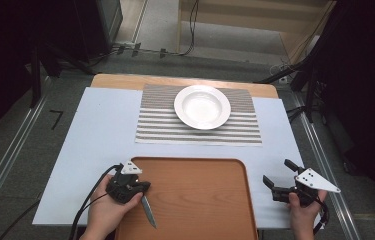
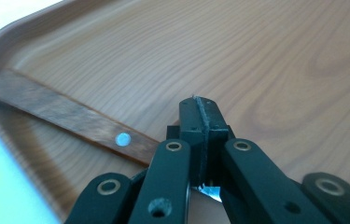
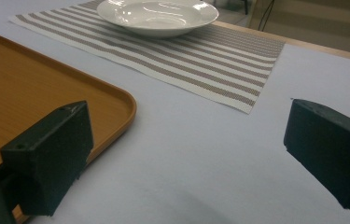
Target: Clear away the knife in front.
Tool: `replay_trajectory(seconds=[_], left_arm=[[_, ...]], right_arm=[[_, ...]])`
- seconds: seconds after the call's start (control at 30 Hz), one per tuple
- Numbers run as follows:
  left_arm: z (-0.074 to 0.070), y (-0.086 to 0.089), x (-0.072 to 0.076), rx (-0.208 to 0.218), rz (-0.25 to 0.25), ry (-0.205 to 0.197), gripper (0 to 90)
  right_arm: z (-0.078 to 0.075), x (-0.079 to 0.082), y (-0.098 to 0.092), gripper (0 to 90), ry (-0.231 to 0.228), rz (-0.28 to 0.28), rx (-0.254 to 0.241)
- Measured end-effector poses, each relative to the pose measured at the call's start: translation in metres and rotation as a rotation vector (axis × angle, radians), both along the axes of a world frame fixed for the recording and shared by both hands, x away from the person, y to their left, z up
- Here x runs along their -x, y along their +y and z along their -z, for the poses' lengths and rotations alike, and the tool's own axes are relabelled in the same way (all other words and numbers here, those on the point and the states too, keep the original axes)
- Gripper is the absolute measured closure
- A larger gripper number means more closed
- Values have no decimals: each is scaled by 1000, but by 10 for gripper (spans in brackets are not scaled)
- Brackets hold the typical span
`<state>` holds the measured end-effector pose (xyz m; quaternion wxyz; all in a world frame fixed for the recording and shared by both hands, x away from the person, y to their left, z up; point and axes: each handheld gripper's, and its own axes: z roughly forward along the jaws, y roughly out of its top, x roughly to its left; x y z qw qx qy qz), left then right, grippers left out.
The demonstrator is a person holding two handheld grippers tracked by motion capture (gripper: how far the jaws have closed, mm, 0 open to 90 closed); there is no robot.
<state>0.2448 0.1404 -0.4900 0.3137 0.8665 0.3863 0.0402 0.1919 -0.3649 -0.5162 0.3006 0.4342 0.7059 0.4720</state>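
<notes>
Left gripper (image 1: 134,186) clenched on a knife (image 1: 148,210) at its blade-handle junction, lower left of the tray (image 1: 200,200). Right gripper (image 1: 278,179) released, idle lower right. Likely pickup step; next probably lift and carry toward the bowl (image 1: 202,106) on the placemat (image 1: 160,127), upper centre.
</notes>
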Motion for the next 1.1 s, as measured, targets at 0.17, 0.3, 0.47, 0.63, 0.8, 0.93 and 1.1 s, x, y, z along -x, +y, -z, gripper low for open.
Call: replay_trajectory(seconds=[0.17, 0.3, 0.47, 0.63, 0.8, 0.93, 1.1], left_arm=[[0, 9, 1, 0, -19, -6, 894], [1, 16, 0, 15, -16, -3, 893], [1, 21, -1, 24, -33, -8, 892], [1, 26, -2, 19, -51, -28, 885], [2, 30, -2, 36, -32, -28, 822], [2, 27, 2, 54, 1, -75, 655], [0, 26, 4, 134, 25, -105, 445]], right_arm=[[0, 0, 0, 3, 0, 1, 0], [0, 0, 0, 3, 0, -1, 0], [0, 0, 0, 3, 0, -1, 0], [0, 0, 0, 3, 2, 0, 1], [0, 0, 0, 3, 2, 0, 2], [0, 0, 0, 3, 4, 4, 0], [0, 0, 0, 3, 2, 1, 1]])
